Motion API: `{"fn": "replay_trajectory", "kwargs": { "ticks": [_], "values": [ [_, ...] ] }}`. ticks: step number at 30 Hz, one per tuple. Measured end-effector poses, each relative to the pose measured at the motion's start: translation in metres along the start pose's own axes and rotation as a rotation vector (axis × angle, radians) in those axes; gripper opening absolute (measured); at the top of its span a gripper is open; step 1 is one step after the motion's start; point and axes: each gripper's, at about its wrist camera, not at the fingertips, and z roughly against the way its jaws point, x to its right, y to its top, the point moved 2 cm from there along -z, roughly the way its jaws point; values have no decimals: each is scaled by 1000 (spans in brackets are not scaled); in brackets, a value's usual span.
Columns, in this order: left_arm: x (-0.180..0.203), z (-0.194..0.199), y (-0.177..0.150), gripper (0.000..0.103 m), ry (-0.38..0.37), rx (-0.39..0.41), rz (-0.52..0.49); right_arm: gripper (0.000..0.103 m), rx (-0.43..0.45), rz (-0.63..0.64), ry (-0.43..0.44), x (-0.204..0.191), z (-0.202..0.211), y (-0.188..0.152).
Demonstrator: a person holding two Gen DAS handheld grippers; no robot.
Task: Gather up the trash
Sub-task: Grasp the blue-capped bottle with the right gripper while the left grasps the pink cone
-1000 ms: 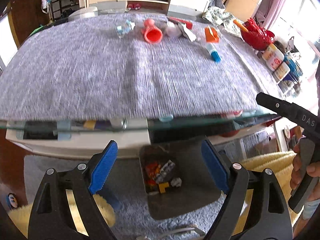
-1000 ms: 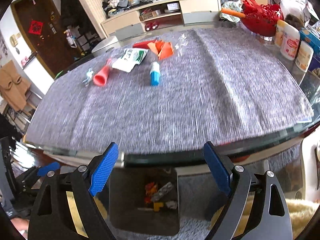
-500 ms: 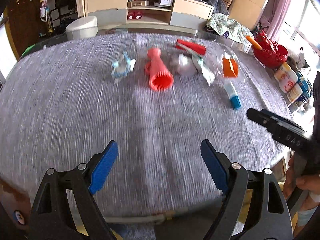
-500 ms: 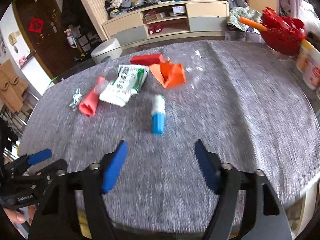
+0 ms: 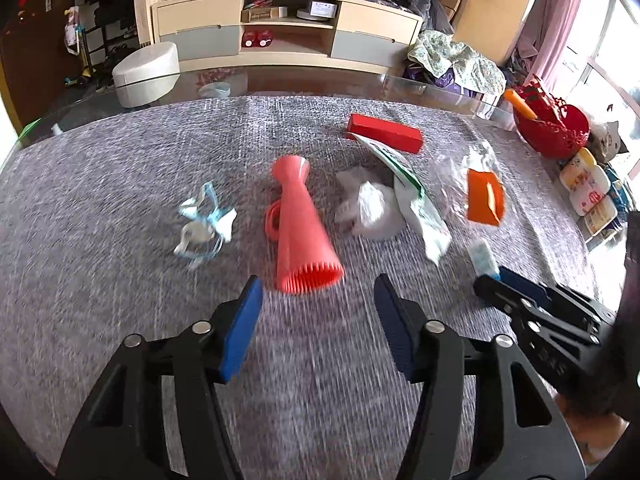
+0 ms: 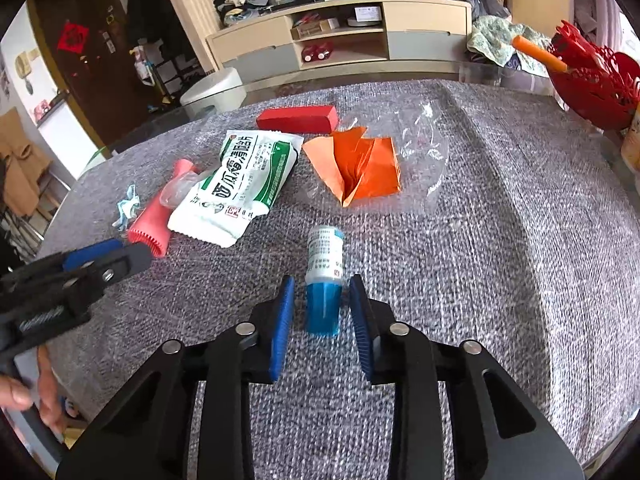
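Grey cloth (image 6: 480,240), R gripper (image 6: 322,308) fingers straddling bottle (image 6: 325,276)

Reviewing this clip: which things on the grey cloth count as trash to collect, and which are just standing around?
Trash, probably:
small bottle with blue cap, between the right gripper fingers, not gripped
white-green foil pouch
crumpled orange paper
clear plastic wrap
white tissue wad

Bystanders:
red lattice basket
white stool
coral ribbed silicone cone, unclear
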Motion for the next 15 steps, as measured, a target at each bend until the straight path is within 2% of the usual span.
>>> {"fn": "replay_trajectory", "kwargs": {
  "ticks": [7,8,12,15],
  "values": [
    [-2,-26,14,51,9,-18,-3,26,10,13,-5,-3,-4,5],
    [-1,-29,16,51,13,-18,-3,23,12,18,-12,-3,-4,5],
    [-4,-30,19,34,31,-14,-10,20,11,22,-9,-2,-3,4],
    [-4,-29,17,34,38,-19,-23,20,7,24,5,0,-1,2]
  ]
}}
